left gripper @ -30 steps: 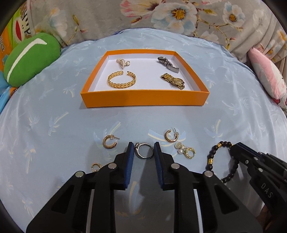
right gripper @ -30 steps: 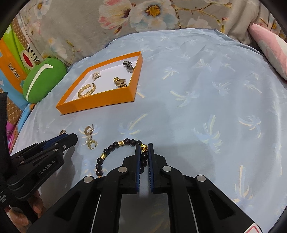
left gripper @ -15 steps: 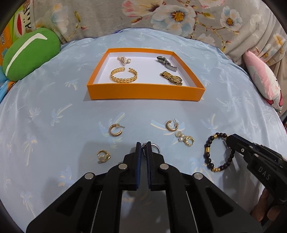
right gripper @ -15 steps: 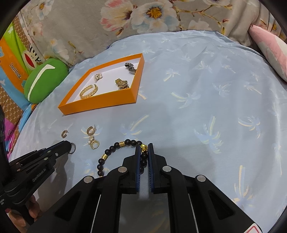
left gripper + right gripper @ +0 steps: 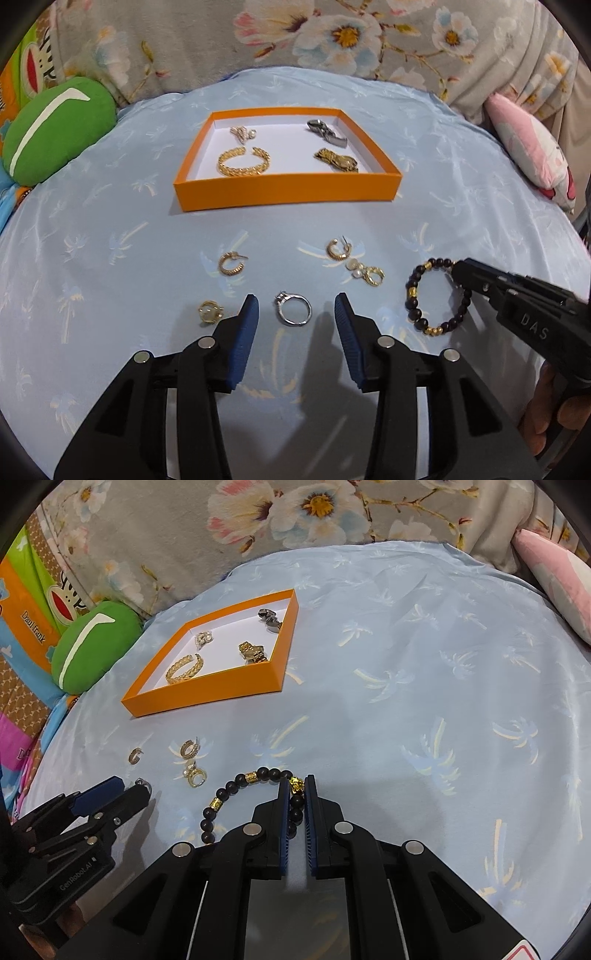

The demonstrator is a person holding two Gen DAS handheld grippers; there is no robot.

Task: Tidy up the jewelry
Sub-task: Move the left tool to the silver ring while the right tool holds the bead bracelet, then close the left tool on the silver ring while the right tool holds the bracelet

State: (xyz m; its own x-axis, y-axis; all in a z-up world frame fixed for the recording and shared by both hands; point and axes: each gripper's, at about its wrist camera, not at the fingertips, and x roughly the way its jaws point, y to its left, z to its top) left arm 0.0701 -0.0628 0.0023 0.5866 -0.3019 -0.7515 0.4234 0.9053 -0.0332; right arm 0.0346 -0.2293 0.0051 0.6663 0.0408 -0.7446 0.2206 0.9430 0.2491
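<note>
The left claw [image 5: 295, 306] is hanging released over the light blue palm-print bedsheet [image 5: 110, 229], its blue-padded fingers [image 5: 245, 325] spread wide on either side of a silver ring [image 5: 294, 307] that is lying flat on the sheet, touching neither pad. The right claw [image 5: 296, 790] is sitting clenched on a black beaded bracelet [image 5: 236, 794] with gold spacer beads, pinching it at the gold charm while the rest of the loop is trailing to the left on the sheet. Between ring and bracelet, a pearl and gold earring [image 5: 365, 272] is lying just beside a gold hoop earring [image 5: 337, 249]; a second gold hoop earring [image 5: 231, 263] and a small gold ring [image 5: 209, 312] are lying to the left of the silver ring. Farther back, an orange tray [image 5: 288, 186] with a white floor is holding a gold braided cuff bangle [image 5: 242, 166], a small pearl piece [image 5: 242, 133], a gold watch [image 5: 337, 160] and a silver watch [image 5: 327, 132], all apart from one another. A green cushion [image 5: 55, 129] is lying at the far left edge of the bed, and a pink pillow [image 5: 528, 151] at the far right
</note>
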